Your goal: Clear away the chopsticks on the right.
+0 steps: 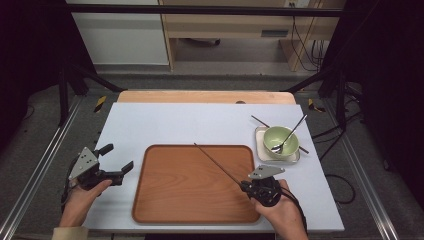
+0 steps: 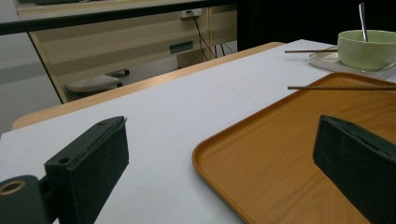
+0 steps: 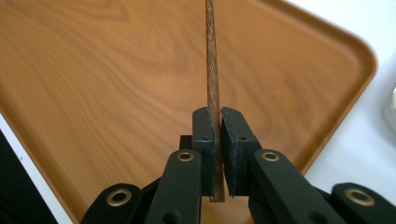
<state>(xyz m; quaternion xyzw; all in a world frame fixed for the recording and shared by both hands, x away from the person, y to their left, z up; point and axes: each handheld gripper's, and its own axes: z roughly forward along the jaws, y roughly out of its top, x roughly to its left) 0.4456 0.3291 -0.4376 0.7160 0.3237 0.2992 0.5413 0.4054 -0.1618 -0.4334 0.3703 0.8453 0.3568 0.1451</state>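
A long brown chopstick [image 1: 217, 163] slants over the wooden tray [image 1: 165, 200], its tip toward the tray's far edge. My right gripper [image 1: 246, 186] is shut on its near end, above the tray's right side. In the right gripper view the chopstick [image 3: 212, 70] runs straight up from between the pressed pads of my right gripper [image 3: 218, 122]. My left gripper [image 1: 119, 161] rests open on the table left of the tray, with nothing between its jaws. In the left gripper view the held chopstick [image 2: 341, 87] crosses above the tray [image 2: 280, 158].
A green bowl [image 1: 280, 141] with a metal spoon [image 1: 290, 134] stands on a small white dish [image 1: 260, 150] right of the tray. A second chopstick [image 1: 260, 120] lies across that dish. The table's far wooden edge [image 1: 205, 96] lies beyond the white mat.
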